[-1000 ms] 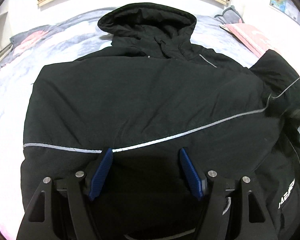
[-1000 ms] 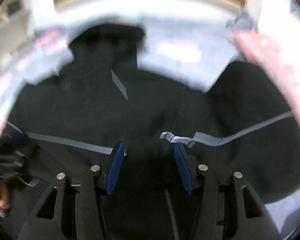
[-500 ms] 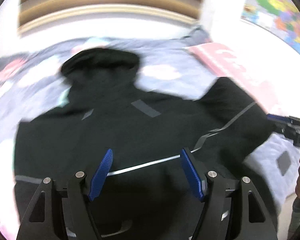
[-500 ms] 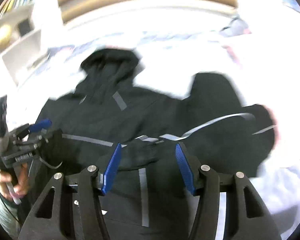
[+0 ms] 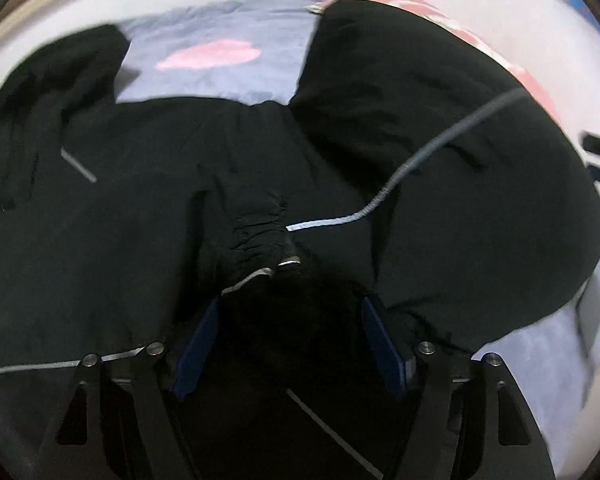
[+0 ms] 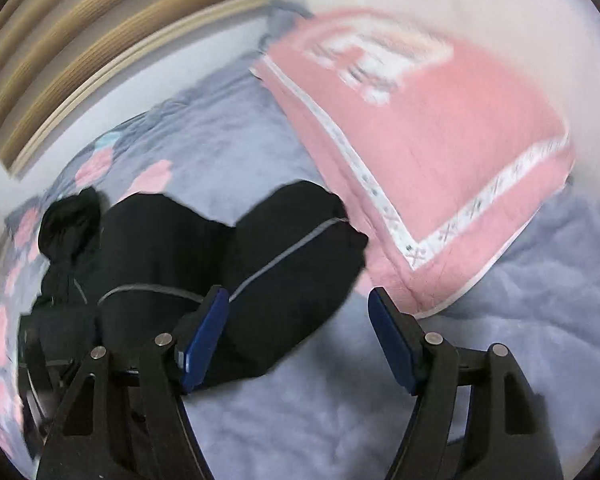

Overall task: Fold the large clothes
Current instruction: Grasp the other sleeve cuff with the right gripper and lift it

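Plainly the black hooded jacket [image 5: 148, 216] is a bulky, padded thing: it lies spread on the lilac bedspread [image 6: 340, 412] in thick, rounded folds that hold their puff instead of lying flat, so I judge it fairly heavy for a garment, soft all through, and likely smooth-faced enough to slide out of a shallow pinch. The left gripper [image 5: 290, 340] has its blue pads spread wide with dark cloth bunched in the gap between them; whether they press on that cloth I cannot tell, since the fabric there is lost in shadow. Just ahead of its jaws sits a gathered elastic cuff [image 5: 260, 236] with a pale reflective stripe [image 5: 420, 160] running away to the right across the fat sleeve [image 5: 460, 160]. The right gripper [image 6: 298, 336] is spread and holds nothing, bare bedspread lying between its pads; the sleeve lies to the left of its jaws, reaching past the left pad, and a pink quilted blanket [image 6: 440, 152] lies ahead and to the right. The hood [image 6: 68, 220] lies far ahead on the left. A good hold, I think, would be a deep bite on the cuff or a stitched seam, where the layers are firm, not on the slick open padding
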The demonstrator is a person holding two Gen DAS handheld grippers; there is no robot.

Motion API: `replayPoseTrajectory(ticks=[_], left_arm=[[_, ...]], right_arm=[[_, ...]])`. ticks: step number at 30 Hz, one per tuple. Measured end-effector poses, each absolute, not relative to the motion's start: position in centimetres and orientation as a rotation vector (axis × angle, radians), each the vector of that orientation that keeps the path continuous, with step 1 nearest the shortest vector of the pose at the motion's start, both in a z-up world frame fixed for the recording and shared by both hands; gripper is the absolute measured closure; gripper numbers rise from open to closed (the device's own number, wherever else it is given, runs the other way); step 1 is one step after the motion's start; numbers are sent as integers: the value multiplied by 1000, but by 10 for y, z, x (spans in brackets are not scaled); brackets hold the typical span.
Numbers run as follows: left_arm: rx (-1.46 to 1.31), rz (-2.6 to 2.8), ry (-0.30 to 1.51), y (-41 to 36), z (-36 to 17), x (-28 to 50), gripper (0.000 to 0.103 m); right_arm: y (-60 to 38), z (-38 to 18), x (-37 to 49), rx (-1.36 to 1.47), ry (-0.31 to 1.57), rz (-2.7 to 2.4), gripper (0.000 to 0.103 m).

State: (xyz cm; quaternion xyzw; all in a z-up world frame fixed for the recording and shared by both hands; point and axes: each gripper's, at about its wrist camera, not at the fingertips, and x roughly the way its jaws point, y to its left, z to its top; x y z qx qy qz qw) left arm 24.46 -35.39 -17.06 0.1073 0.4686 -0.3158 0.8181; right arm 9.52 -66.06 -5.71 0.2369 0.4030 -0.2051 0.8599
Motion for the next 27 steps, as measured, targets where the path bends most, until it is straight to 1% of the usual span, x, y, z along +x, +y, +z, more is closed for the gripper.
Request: replayPoseTrajectory(ticks=[5,8,11,12,13,14,15,16,17,20,23,27], left_arm=[[200,-681,957,-347,-172,236,29],[230,-667,930,-351,-175,231,28],[258,-656,911,-351,-175,227,27],[257,-656,910,-351,-175,227,27],[256,-656,909,-350,-175,226,27],[262,-653,908,-351,-174,225,27],[274,-647,905,-352,-174,224,27],[287,-639,902,-353,-172,224,27],[308,-626,897,-355,-170,221,27],[320,-610,871,-362,-157,222,28],[234,-656,803,-364,-121,215,28],[164,-791,794,-390,-97,210,28]], right_arm=[[-707,-111,124,643,902,-390,27],[-725,-142,143,685,928,-451,27],[-735,-169,158,789,949,-417,28],[-732,-175,164,815,954,-378,32],[-731,-177,168,801,953,-361,51],[-725,-172,171,766,946,-340,64],[-722,-170,172,742,937,-339,70],[-717,-160,169,698,913,-348,82],[-715,-150,164,681,887,-344,86],[-714,-121,144,640,807,-354,88],[-718,-86,115,548,734,-432,88],[-731,-57,84,464,672,-520,88]])
